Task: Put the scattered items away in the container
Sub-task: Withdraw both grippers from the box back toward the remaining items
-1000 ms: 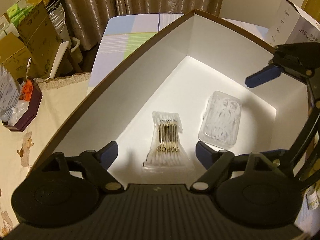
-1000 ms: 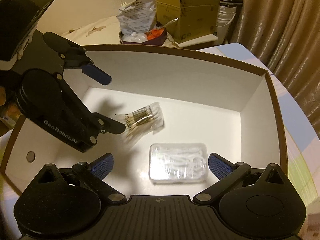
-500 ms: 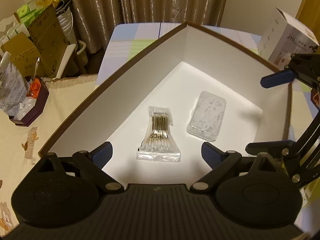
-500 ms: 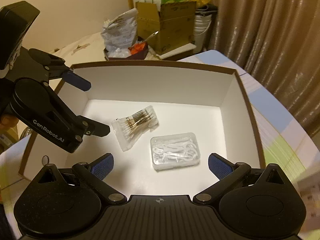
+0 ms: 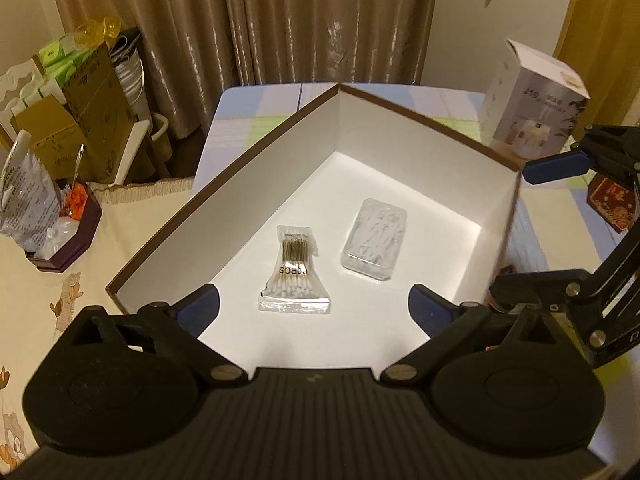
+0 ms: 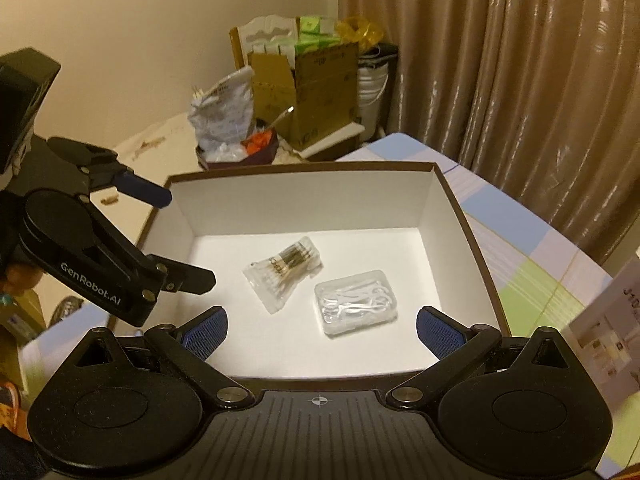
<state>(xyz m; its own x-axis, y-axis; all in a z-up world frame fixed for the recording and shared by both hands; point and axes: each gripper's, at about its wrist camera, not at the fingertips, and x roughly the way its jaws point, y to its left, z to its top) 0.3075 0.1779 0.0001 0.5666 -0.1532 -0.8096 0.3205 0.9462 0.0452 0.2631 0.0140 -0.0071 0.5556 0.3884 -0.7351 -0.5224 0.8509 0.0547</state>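
1. Now left gripper (image 5: 314,304) is gaping, jaws just been opening, nothing between; right gripper (image 6: 322,326) likewise released.
2. Swab packet (image 5: 295,276) and clear case (image 5: 375,240) are lying mid-floor of container (image 5: 224,204).
3. Risk: retreating fingers are snagging the container's near rim, dragging it.

Box (image 5: 224,184) and carton (image 5: 532,108) on table (image 5: 260,116)

box (image 5: 256,184): matt white card, seemingly | swab bag (image 5: 294,276): glossy film | floss case (image 5: 376,240): clear plastic
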